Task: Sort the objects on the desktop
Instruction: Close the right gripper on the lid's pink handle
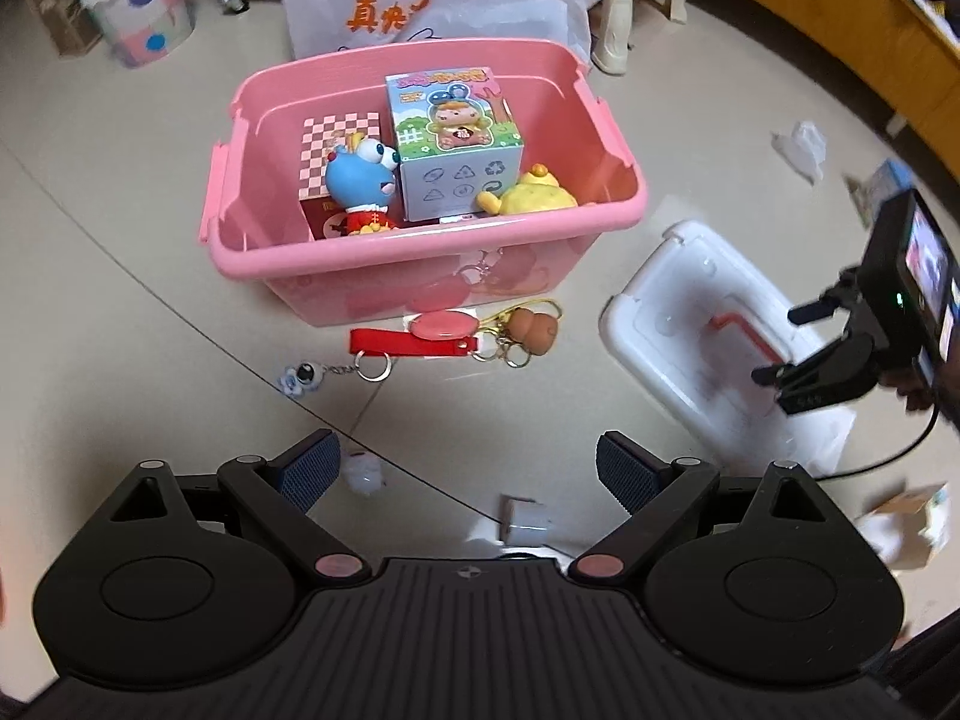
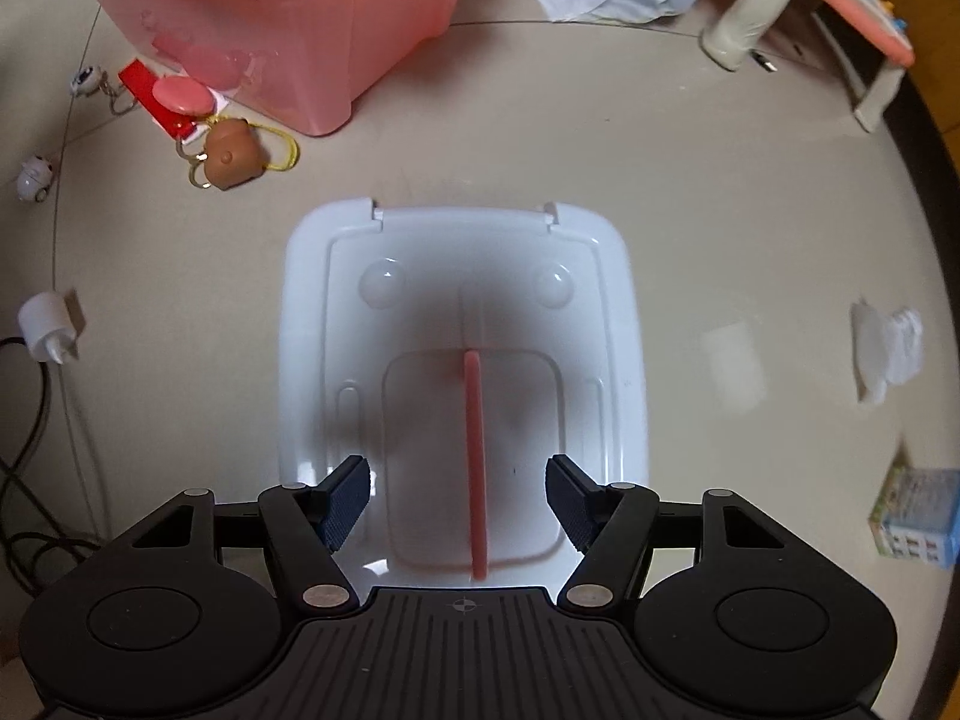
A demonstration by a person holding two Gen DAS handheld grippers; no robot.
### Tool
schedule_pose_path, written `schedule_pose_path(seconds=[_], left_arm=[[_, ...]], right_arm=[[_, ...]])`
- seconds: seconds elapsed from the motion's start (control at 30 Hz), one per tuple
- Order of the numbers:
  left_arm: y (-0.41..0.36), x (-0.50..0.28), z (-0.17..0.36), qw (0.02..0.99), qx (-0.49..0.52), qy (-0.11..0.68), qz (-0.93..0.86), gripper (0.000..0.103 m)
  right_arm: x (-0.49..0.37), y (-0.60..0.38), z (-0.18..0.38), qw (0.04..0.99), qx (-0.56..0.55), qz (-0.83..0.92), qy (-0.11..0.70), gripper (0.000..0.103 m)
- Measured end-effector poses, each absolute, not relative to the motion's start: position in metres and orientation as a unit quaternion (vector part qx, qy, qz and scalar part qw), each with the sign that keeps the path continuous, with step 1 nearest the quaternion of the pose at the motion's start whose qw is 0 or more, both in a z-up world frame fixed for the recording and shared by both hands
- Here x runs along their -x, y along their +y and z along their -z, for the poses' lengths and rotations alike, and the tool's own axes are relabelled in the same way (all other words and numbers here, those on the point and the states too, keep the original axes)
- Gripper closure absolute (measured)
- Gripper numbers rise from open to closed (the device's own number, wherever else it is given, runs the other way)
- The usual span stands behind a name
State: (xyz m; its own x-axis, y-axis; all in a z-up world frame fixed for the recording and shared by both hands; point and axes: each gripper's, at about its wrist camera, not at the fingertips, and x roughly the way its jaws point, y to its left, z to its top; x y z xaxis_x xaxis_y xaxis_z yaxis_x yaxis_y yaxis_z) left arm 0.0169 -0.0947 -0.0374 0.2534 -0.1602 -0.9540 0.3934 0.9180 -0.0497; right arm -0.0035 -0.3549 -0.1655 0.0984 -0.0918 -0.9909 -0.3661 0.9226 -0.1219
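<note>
On floor tiles, left to right: small astronaut keychain (image 1: 298, 380), red strap (image 1: 408, 342) with pink oval tag, brown rubbery gourd charm (image 1: 531, 333), all just in front of the glossy pink bin (image 1: 420, 252), which already holds boxes and plush toys. Left gripper (image 1: 468, 468) hovers wide open, empty. Right gripper (image 2: 457, 495), also spread wide and empty, points down over the smooth white lid (image 2: 462, 276), straddling its pink handle (image 2: 477, 456). Likely step: lid pickup; next needs lowering and closing on the thin handle.
</note>
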Motion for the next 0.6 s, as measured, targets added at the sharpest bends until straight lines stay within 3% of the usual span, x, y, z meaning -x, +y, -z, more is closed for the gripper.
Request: schedule_pose_path(seconds=[0.23,0.4,0.6], left_arm=[[-0.097,-0.023,0.048,0.772,-0.077,0.607,0.173,0.009],[-0.095,-0.025,0.053,0.771,-0.083,0.609,0.164,0.009],[-0.094,-0.025,0.055,0.768,-0.077,0.614,0.163,0.009]], right_arm=[[-0.006,-0.364,0.187,0.707,0.159,-0.096,0.682,0.052],[-0.009,-0.365,0.196,0.698,0.167,-0.094,0.691,0.077],[-0.008,-0.362,0.204,0.690,0.179,-0.092,0.695,0.095]])
